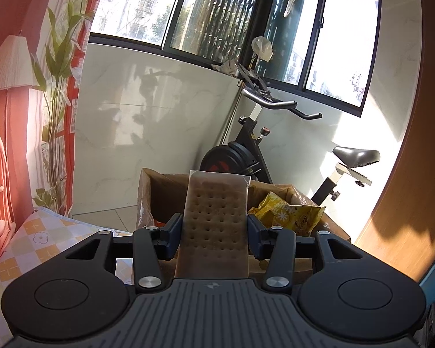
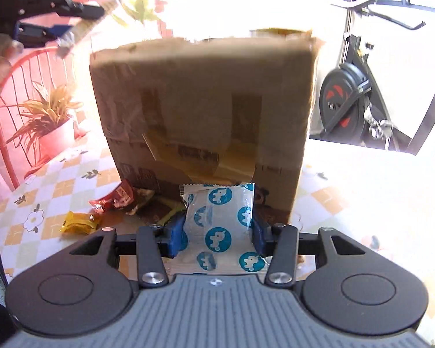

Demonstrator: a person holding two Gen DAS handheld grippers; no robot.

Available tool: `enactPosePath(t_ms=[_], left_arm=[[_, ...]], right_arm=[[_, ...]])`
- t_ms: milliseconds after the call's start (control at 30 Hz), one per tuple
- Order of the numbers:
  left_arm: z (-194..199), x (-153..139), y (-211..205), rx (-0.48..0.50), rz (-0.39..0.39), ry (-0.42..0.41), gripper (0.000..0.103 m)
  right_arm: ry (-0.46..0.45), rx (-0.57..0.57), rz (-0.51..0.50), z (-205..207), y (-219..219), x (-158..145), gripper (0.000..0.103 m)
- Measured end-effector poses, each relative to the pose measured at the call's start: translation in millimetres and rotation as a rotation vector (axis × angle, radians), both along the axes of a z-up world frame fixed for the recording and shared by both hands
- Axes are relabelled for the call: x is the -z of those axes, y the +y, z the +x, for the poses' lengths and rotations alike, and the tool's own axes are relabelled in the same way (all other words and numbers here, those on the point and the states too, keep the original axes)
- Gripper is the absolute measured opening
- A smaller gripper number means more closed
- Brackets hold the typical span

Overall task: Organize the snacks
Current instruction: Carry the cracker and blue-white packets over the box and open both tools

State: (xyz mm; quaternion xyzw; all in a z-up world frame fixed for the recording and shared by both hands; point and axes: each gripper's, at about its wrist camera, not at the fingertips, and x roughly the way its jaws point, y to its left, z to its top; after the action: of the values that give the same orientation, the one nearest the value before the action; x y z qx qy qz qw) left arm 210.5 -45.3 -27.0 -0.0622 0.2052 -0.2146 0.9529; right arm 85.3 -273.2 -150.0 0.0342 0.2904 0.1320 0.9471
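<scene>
With a yellow crinkly packet (image 1: 287,214) already in the brown cardboard box (image 1: 159,191), the left gripper (image 1: 216,229) clenched a wrapped brown cracker (image 1: 216,217), the right gripper (image 2: 217,232) a white blue-spotted sachet (image 2: 217,226), while red and yellow wrappers (image 2: 113,200) lay loose

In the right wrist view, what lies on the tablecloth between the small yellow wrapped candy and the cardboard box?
A red snack packet with a darker wrapper beside it lies between the yellow candy and the cardboard box, at the box's foot. This shows in the right wrist view only.
</scene>
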Motion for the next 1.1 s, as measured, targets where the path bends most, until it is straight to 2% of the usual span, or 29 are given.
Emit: enactPosePath(t_ms=[233,300,433,633,733,767,800,867,967,1100], left_arm=[[-2,-4,-1,0.014,-0.018,-0.011,0.050],[-1,-5,-3,0.016,-0.018,-0.015,0.050],[9,-9,-9,0.017,-0.020,-0.018,0.050],[50,-10,-30,0.029,0.012,0.037,0.050],[63,-7,-37,0.014,0.027,0.062,0.050],[66,-6,-40,0.012,0.034,0.067,0.052],[68,-6,-42,0.014,0.036,0.071,0.060],[70,-8,-45,0.021,0.040,0.064,0.065],[63,-13,-46,0.037,0.056,0.044,0.065],[47,-16,-30,0.034,0.026,0.038,0.065]], right_arm=[[-0.220,0.064,0.003,-16,-32,-79,0.048],[-0.269,0.059,-0.001,-11,-34,-99,0.048],[-0.338,-0.002,-0.040,30,-19,-125,0.048],[-0.323,-0.079,-0.087,112,25,-118,0.048],[-0.302,-0.078,-0.117,137,40,-106,0.049],[-0.294,-0.078,-0.126,143,44,-103,0.050],[-0.297,-0.071,-0.131,145,46,-101,0.050],[-0.303,-0.057,-0.118,144,45,-100,0.053],[-0.315,-0.064,-0.090,132,37,-104,0.056],[-0.345,-0.085,-0.056,103,21,-109,0.056]])
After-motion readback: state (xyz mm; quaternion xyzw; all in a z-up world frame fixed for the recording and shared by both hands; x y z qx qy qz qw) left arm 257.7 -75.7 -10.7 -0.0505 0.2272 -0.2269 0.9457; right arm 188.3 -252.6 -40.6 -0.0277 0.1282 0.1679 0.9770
